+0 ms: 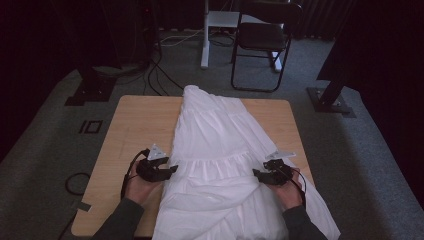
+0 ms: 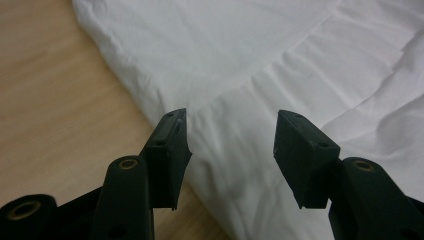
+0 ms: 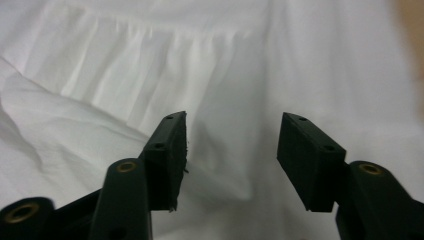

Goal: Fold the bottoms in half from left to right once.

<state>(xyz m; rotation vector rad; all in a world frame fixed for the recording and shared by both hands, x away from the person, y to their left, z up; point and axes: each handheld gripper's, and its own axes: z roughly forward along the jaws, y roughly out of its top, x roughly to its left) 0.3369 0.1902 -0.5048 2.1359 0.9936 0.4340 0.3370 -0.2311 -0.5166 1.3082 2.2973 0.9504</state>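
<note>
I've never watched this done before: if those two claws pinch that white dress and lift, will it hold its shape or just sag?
The white dress would probably sag: it lies flat in soft folds, with gathered seams. It looks thin and light. With both the left gripper and the right gripper open, a pinch may catch only the top layer.

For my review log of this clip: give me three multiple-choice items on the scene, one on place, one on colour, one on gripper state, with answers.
1. Where does the left gripper sit?
A. at the garment's left edge
B. on the chair
C. on the floor

2. What colour is the garment?
A. red
B. white
C. black

3. How do the right gripper's jaws stand?
A. shut on the fabric
B. shut with nothing between
C. open

Answers: 1 A, its own view shows the fabric edge meeting the wooden table; 2 B, white in every view; 3 C, a wide gap shows between them.
</note>
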